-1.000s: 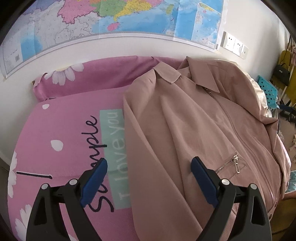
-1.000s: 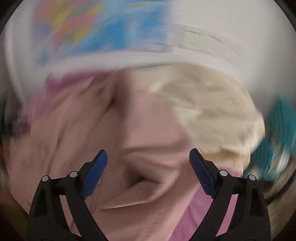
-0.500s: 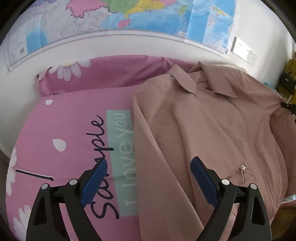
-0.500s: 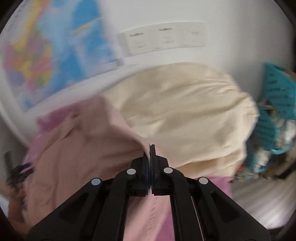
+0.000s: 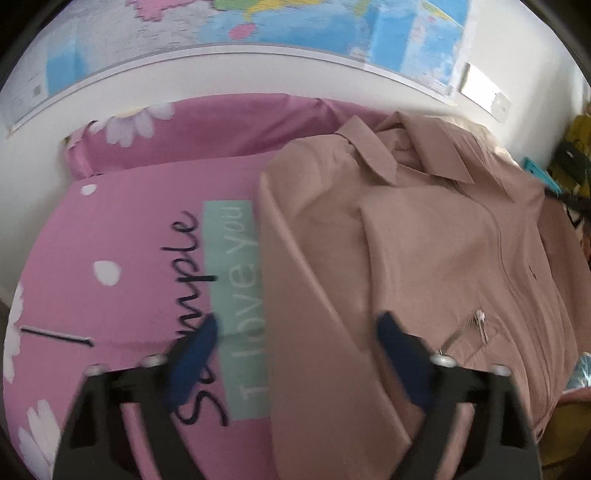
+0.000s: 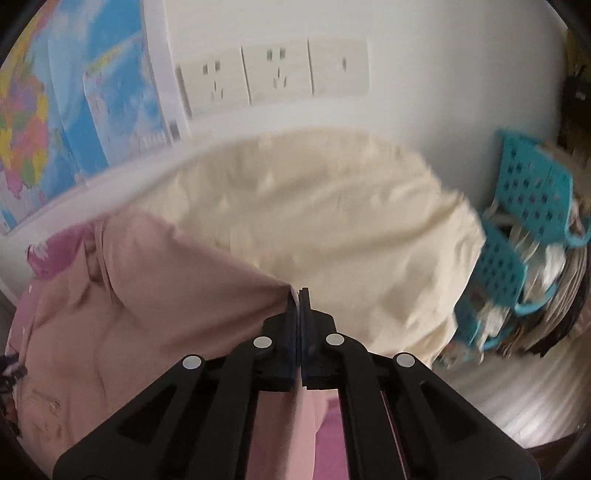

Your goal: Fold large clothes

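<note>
A dusty-pink jacket (image 5: 424,240) with a collar and a zipped pocket lies spread on a pink bedspread (image 5: 147,229). In the left wrist view my left gripper (image 5: 299,350) hovers over the jacket's left sleeve edge; its blue jaws are closing, the sleeve fabric lies between them, and the pads do not press on it. In the right wrist view my right gripper (image 6: 298,295) is shut on a pinch of the jacket (image 6: 155,295), pulling the cloth taut toward it from the left.
A cream pillow (image 6: 332,221) sits behind the right gripper by the wall. A teal perforated basket (image 6: 524,206) stands at the right. A map (image 5: 258,22) and wall sockets (image 6: 273,77) are on the white wall. The pink pillow (image 5: 207,133) lies at the bed's head.
The right gripper closed on the jacket's edge and drew it out toward the cream pillow. The left gripper's jaws have come closer together over the sleeve; the jacket lies flatter than before.
</note>
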A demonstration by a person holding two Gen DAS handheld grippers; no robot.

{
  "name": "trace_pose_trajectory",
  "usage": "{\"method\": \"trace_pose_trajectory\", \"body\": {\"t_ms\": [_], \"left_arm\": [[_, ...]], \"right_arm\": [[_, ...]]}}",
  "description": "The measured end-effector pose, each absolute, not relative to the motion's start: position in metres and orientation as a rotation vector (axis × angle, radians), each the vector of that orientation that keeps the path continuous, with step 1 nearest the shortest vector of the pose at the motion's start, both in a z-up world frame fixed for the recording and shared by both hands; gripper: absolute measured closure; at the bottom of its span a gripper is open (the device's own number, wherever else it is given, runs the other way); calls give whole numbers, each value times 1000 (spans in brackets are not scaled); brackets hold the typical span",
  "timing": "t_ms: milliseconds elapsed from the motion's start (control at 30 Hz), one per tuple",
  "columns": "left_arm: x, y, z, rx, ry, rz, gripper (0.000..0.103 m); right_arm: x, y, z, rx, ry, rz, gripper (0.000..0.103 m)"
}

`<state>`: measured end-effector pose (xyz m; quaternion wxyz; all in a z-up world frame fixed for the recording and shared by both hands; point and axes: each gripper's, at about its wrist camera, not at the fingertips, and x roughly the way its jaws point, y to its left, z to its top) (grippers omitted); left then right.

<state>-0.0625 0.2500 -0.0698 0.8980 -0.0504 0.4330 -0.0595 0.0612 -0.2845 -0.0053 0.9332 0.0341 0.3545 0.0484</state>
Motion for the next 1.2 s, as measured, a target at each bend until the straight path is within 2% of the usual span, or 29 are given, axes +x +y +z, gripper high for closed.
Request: {"method": "trace_pose_trajectory", "body": {"t_ms": [33,67,100,233,267,333,367,400,533,667,933,967,1033,1067,1100,1133,1167,1200], "left_arm": [[-59,249,-71,-106,905,-121,54],[-57,249,-72,-109,912,-115,78],[-52,253,-74,-130,921,-112,91],[-51,274,-60,-213,869,-61,96],[-52,277,-55,-207,861,-48,90],[-51,275,-44,-98,859,19,46],[-52,274,-38,-61,837,51,16],[-53,273,-29,-22,797,74,15],[-36,258,9,36,698,-1,14],[19,238,3,94,728,-39,14],[117,225,-55,112,901,-83,11],[125,225,-62,88,937,-123,10],[134,222,-71,60,966,-171,10],[136,217,-73,84,955,-174,27],[136,214,-73,97,949,-174,59],[137,212,-71,104,943,-153,65],[135,210,-66,93,923,-149,80],[131,209,-59,88,887,-158,89]], "right_arm": [[63,-286,2,77,707,91,102],[65,-288,7,77,689,73,102],[69,-288,7,67,687,49,102],[92,-296,-31,68,828,31,99],[96,-296,-43,60,881,31,90],[92,-288,-50,0,909,60,64],[84,-283,-45,-36,881,60,31],[75,-277,-35,-67,825,59,22],[53,-238,1,-158,695,200,24],[65,-166,6,-321,642,366,17],[150,-61,-40,-526,745,455,17],[159,-54,-46,-542,764,462,21],[169,-50,-49,-542,793,489,44],[170,-51,-45,-523,797,508,68],[169,-57,-35,-468,797,559,80],[166,-63,-27,-427,787,585,82],[160,-72,-15,-388,747,586,83],[152,-85,-3,-345,690,598,83]]}}
